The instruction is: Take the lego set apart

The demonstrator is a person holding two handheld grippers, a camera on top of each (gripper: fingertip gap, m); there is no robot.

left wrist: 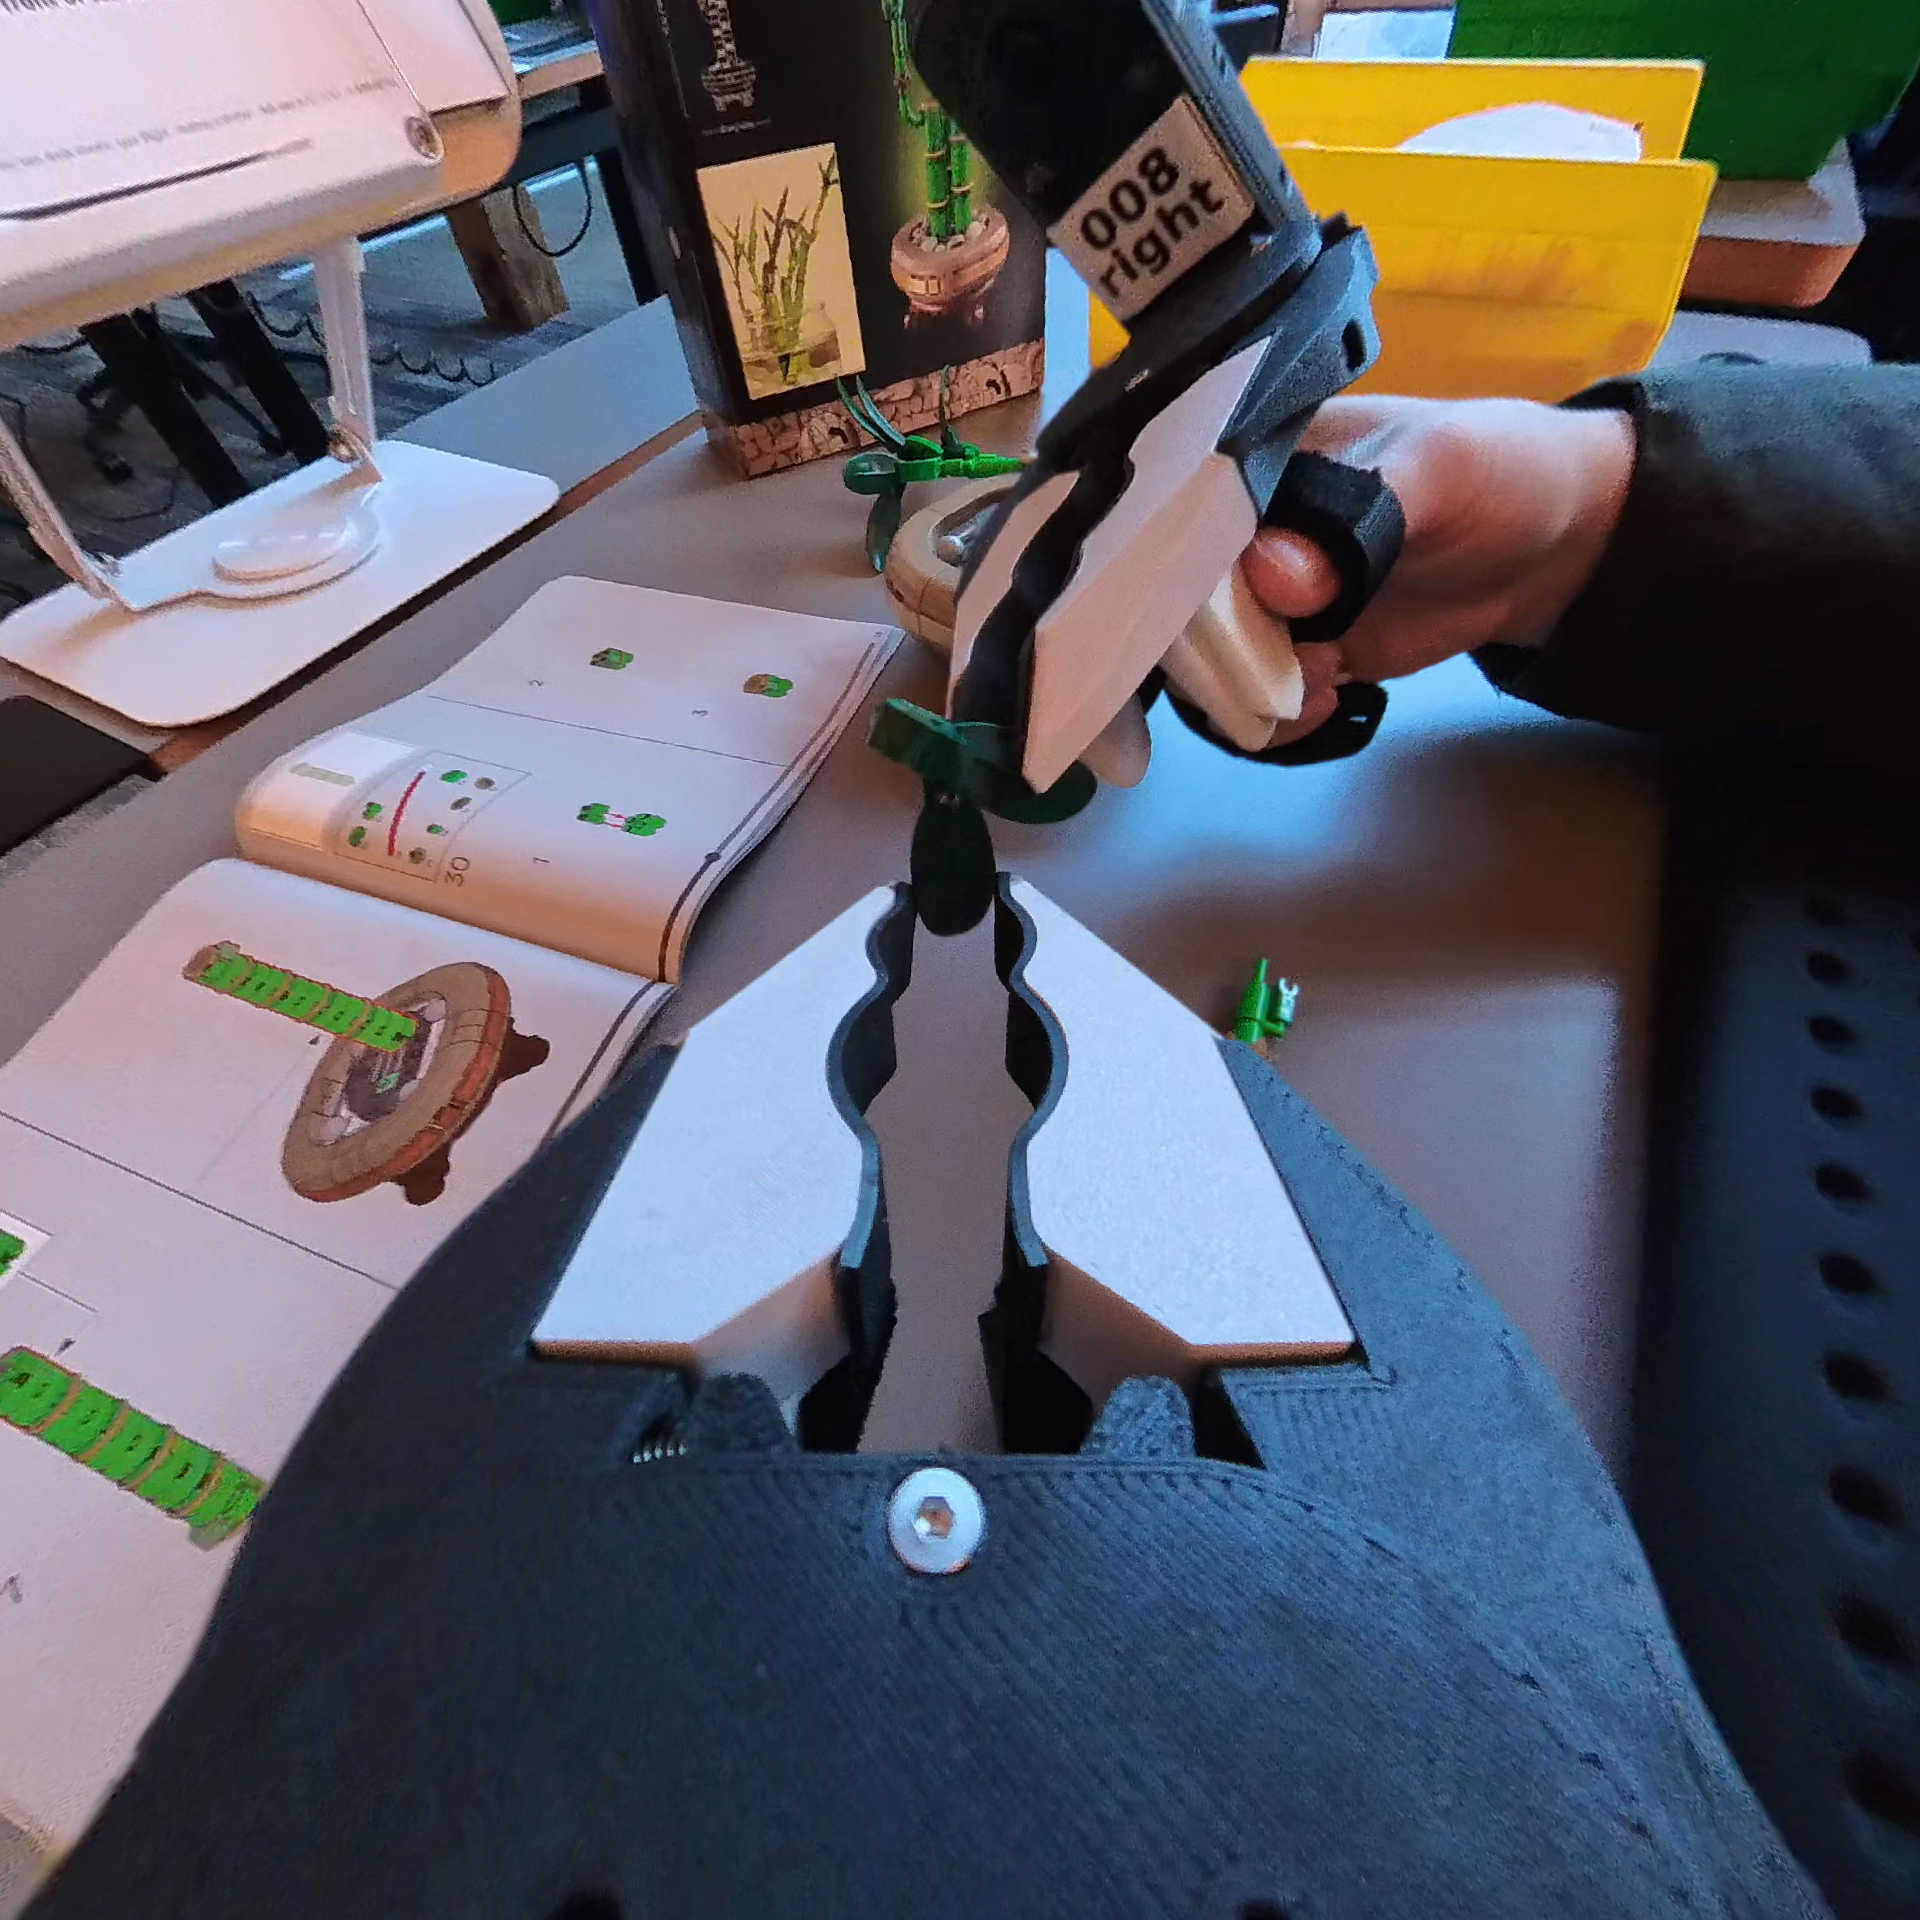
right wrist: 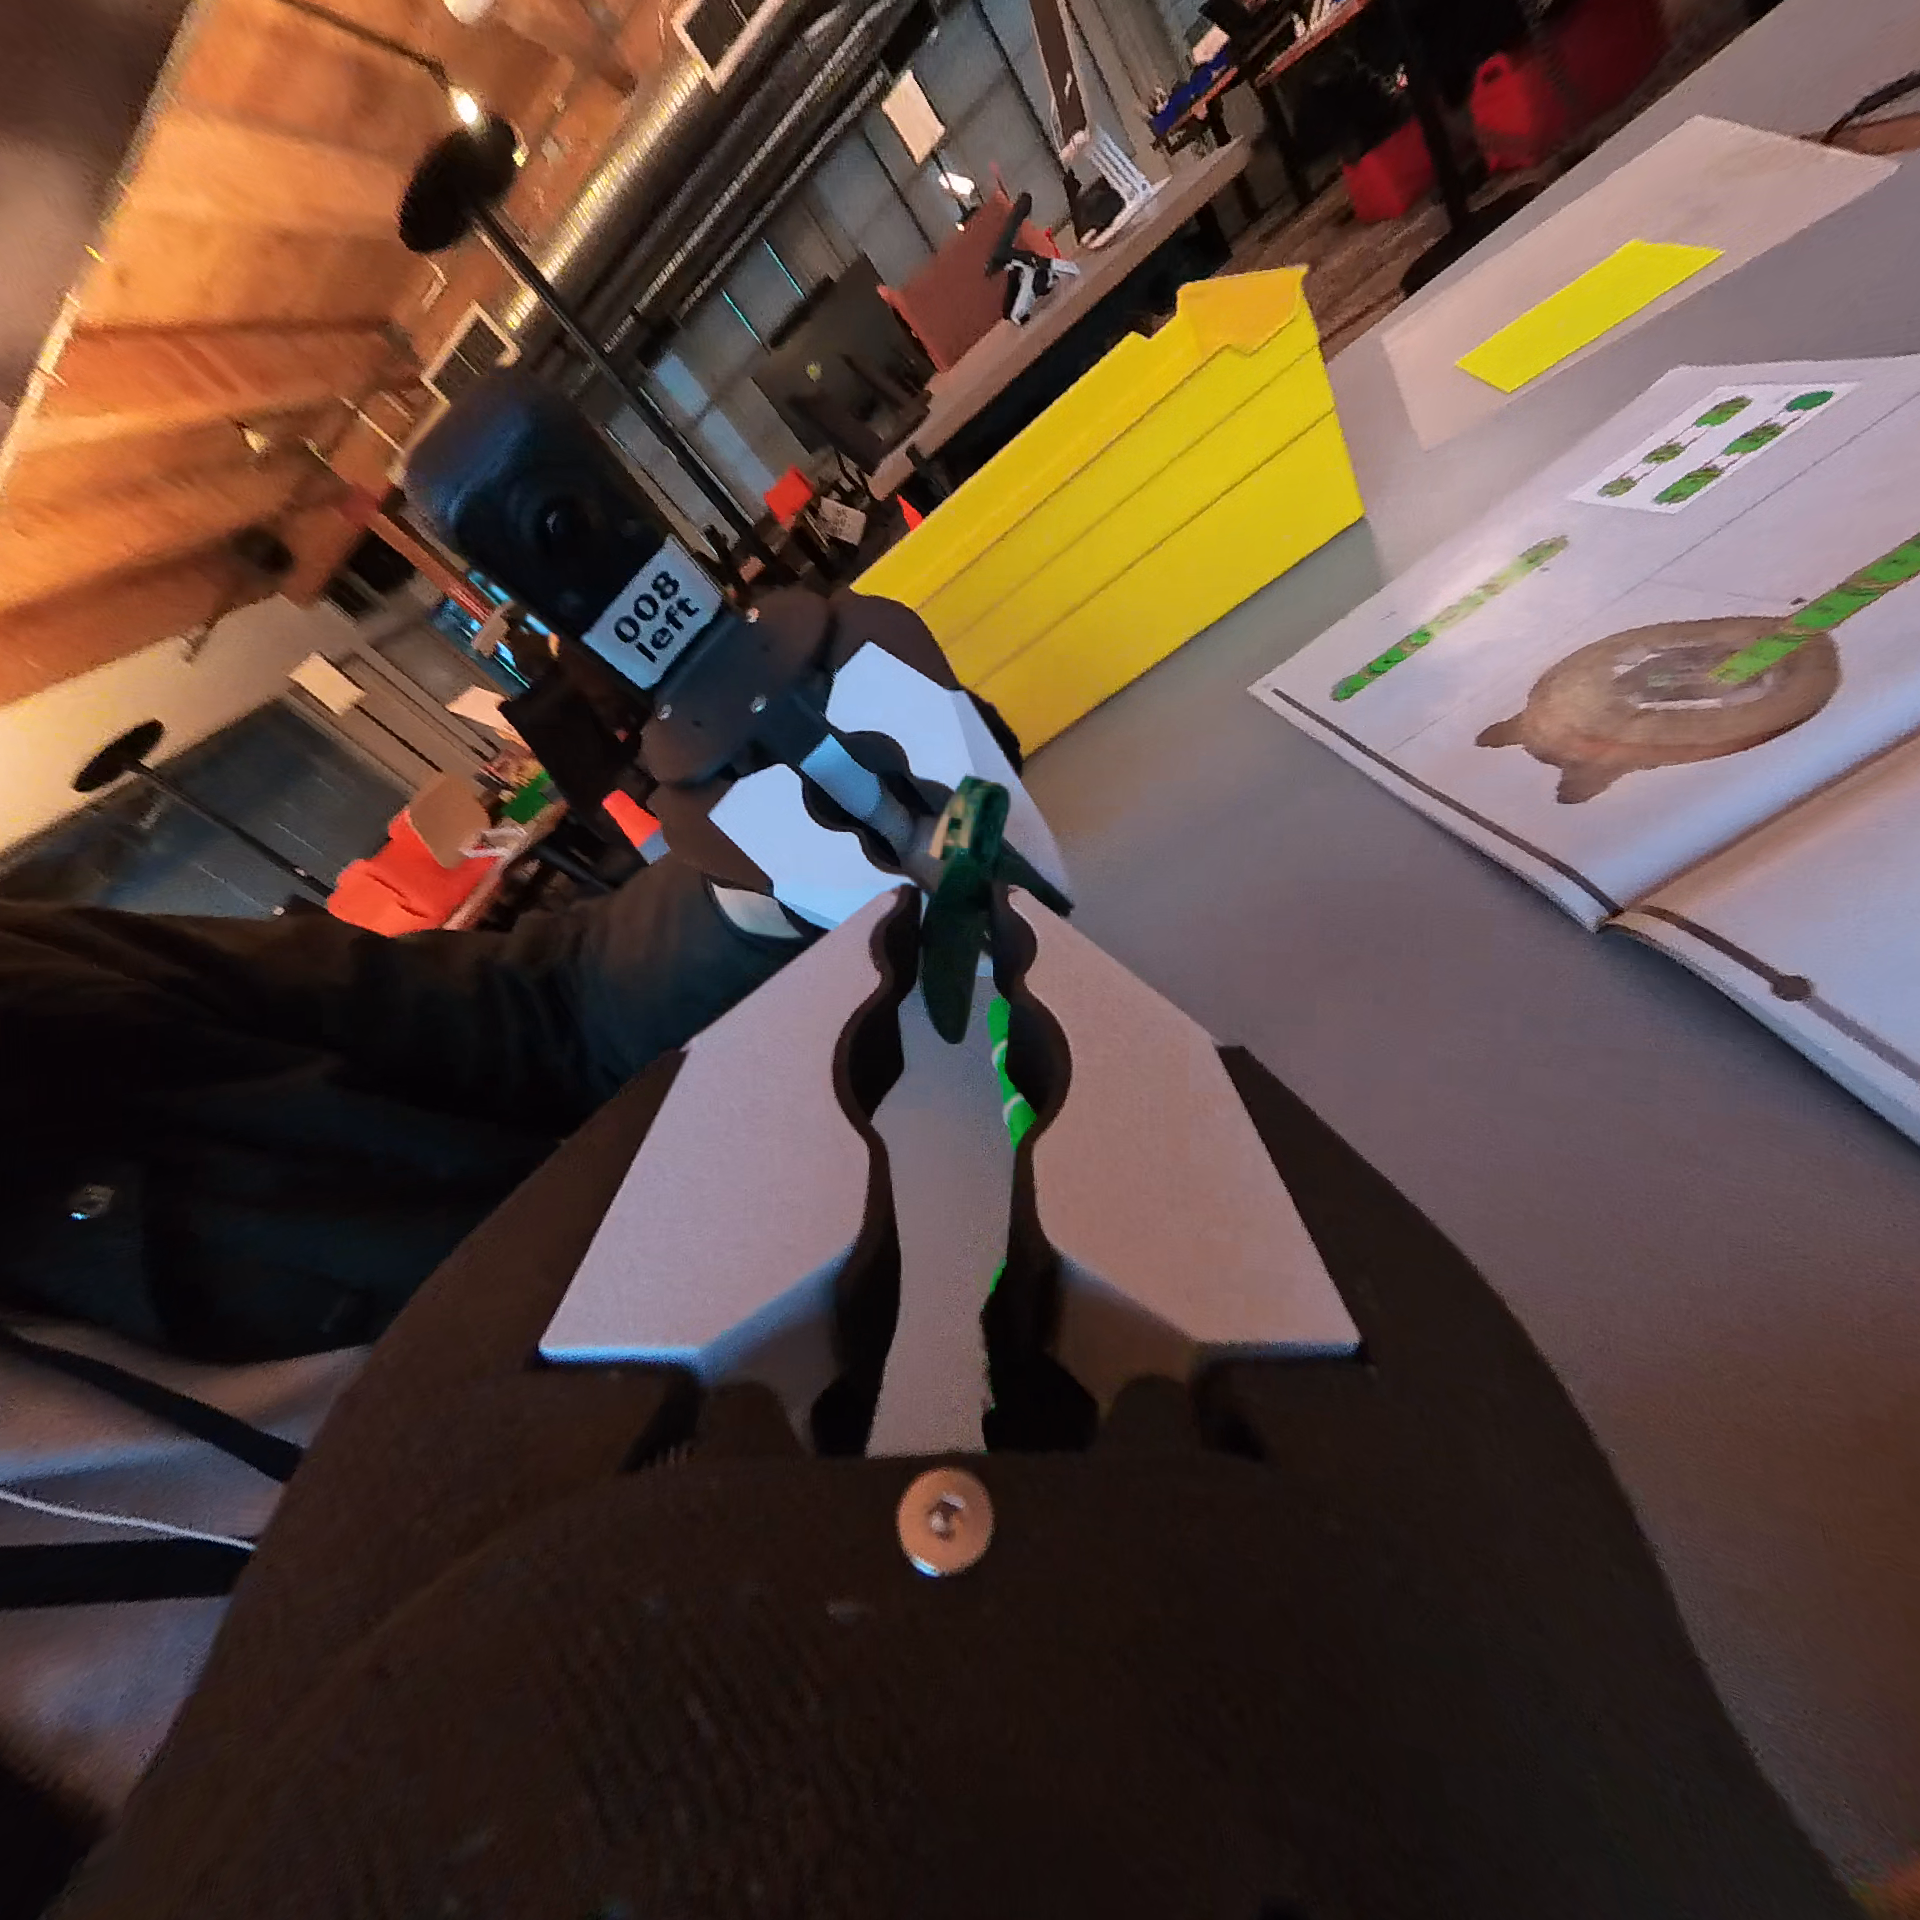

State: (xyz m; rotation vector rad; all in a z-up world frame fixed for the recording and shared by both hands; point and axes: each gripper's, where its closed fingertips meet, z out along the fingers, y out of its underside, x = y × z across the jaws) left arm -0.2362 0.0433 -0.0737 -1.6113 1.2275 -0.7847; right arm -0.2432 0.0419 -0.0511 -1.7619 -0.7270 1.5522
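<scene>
Dark green leaf cluster [left wrist: 961, 774], a small piece of the lego set, held in the air above the grey table [left wrist: 1351, 935] between the two grippers. One leaf [left wrist: 951, 868] hangs down into the tips of the left gripper [left wrist: 951, 904], whose fingers are nearly closed and pinch the leaf's lower end. The right gripper [left wrist: 1023, 758] comes in from above and to the right, its fingers closed on the upper part of the cluster; a hand [left wrist: 1455, 540] grips its handle.

In the right wrist view the same cluster [right wrist: 966, 883] sits between the tips of the right gripper [right wrist: 956, 935], fingers close together on a leaf, with the left gripper [right wrist: 935, 821] facing it from beyond and meeting the cluster at its far end. A bright green strip shows between the right gripper's fingers; what it is cannot be told.

Behind the grippers, near the box [left wrist: 831, 239], lies a tan base [left wrist: 925, 566] with more green stems [left wrist: 925, 462] just past it. A loose light green piece [left wrist: 1262, 1003] rests on the table to the right. An open booklet [left wrist: 468, 883] lies to the left, beside a white stand [left wrist: 260, 561]. Yellow bin [left wrist: 1475, 229] at the back right.
</scene>
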